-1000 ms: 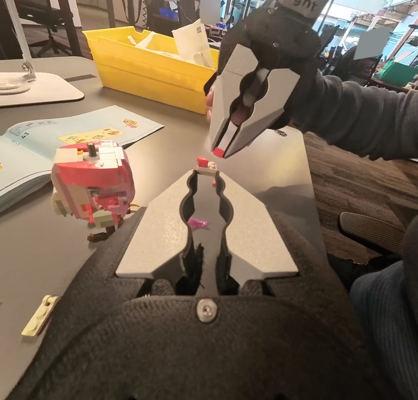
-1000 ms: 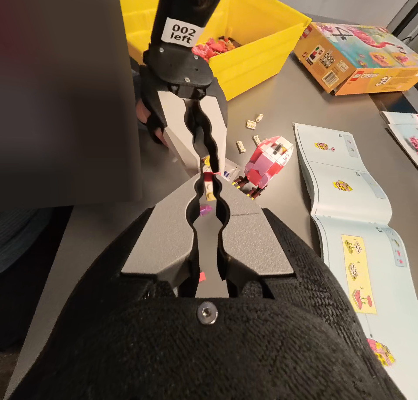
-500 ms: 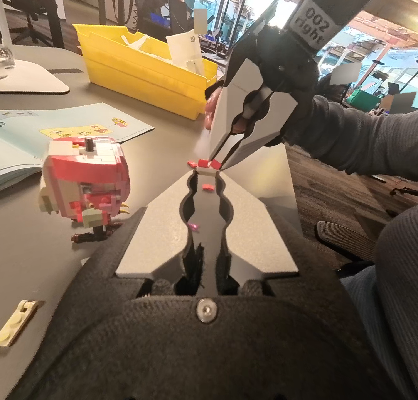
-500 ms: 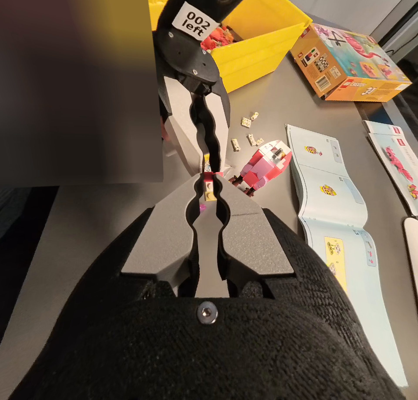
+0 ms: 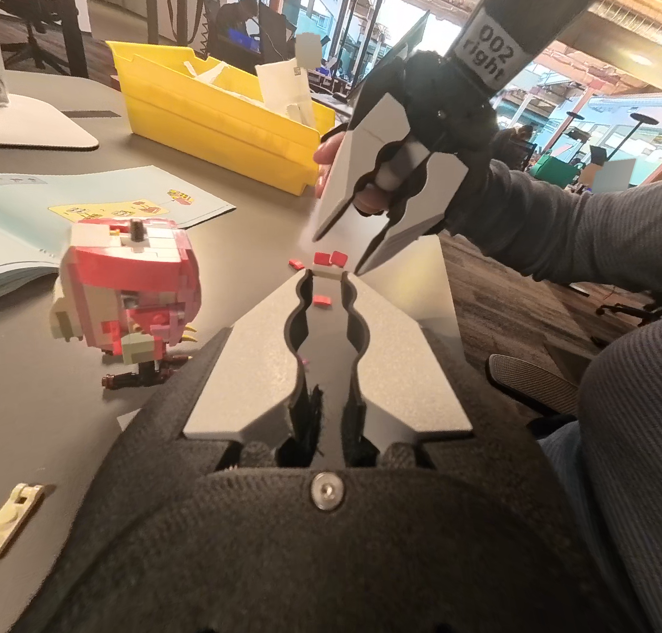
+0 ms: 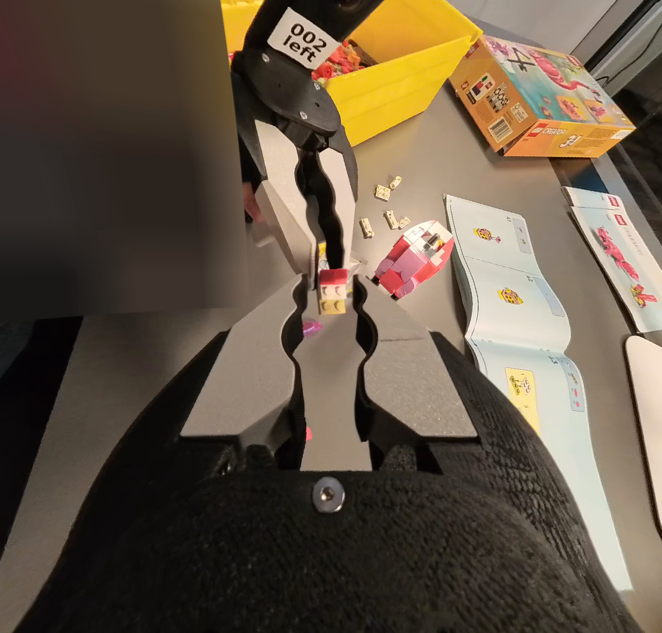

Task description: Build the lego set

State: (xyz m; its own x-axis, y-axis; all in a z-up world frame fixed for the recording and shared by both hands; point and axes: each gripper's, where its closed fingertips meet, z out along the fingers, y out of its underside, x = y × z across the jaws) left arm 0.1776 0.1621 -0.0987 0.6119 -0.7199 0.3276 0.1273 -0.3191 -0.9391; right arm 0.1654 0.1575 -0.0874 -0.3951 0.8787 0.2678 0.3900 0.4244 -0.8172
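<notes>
Grey table (image 5: 250, 229): left gripper (image 5: 326, 273) clamps small brick stack (image 6: 332, 295).

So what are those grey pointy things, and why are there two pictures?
They are two pinching tools, like big tweezers, and a person holds one in each hand. Each tool has its own camera, so each picture looks along one tool's fingers. The left gripper pinches a small cream brick piece with red tiles on top. The right gripper is open around those tiles and holds nothing. On the grey table stand a pink and red brick model, a yellow bin, an open booklet, a toy box and some loose cream bricks.
</notes>
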